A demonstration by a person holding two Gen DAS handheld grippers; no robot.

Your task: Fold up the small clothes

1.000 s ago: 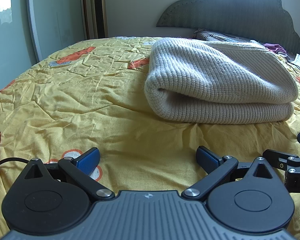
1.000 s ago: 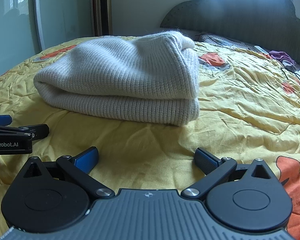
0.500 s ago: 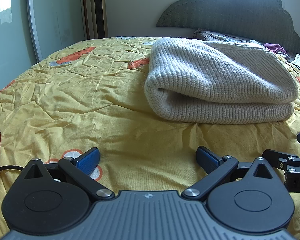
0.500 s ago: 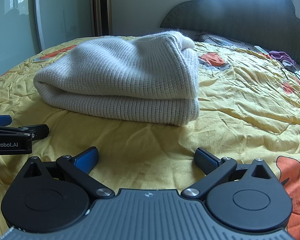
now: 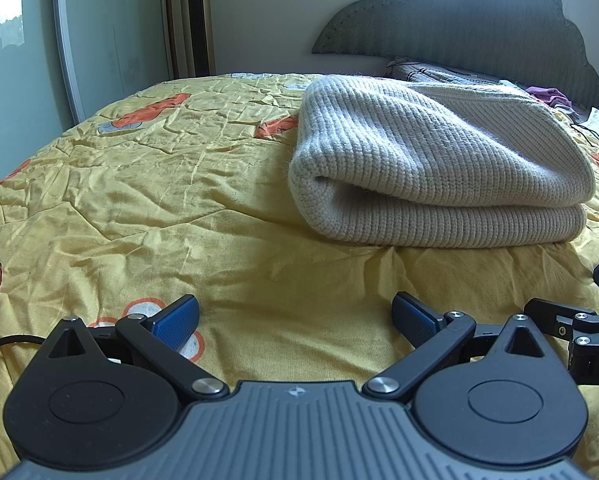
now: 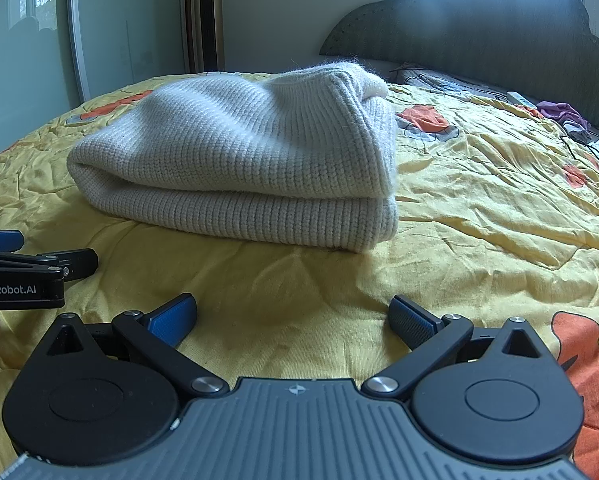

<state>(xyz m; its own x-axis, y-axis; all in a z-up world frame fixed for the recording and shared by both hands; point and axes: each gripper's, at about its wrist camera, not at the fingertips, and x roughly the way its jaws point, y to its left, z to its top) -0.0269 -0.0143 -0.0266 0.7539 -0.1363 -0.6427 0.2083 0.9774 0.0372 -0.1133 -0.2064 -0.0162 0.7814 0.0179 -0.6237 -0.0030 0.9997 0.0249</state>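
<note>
Sweater point(image 5: 431, 168), a cream rib-knit one, lies folded in a thick bundle on the yellow bedspread point(image 5: 147, 184), ahead of both my tools and touching neither. My left hand-held gripper point(image 5: 295, 316) rests low over the bedspread with its blue pads point(image 5: 177, 318) spread wide and nothing between them; my right hand-held gripper point(image 6: 293, 314) sits the same way, apart and empty, just beside the left.

I judge the folding of this piece to be finished, or nearly so: the layers are stacked, with a rounded fold at the left end. The next move likely calls for either a light press to flatten the puffed top layer or reaching for another garment; I see none close by, only a small purple cloth point(image 6: 563, 114) far off by the headboard point(image 6: 499, 28).

The bundle's long axis runs left to right across my view, folded end to the left, looser edges to the right.
</note>
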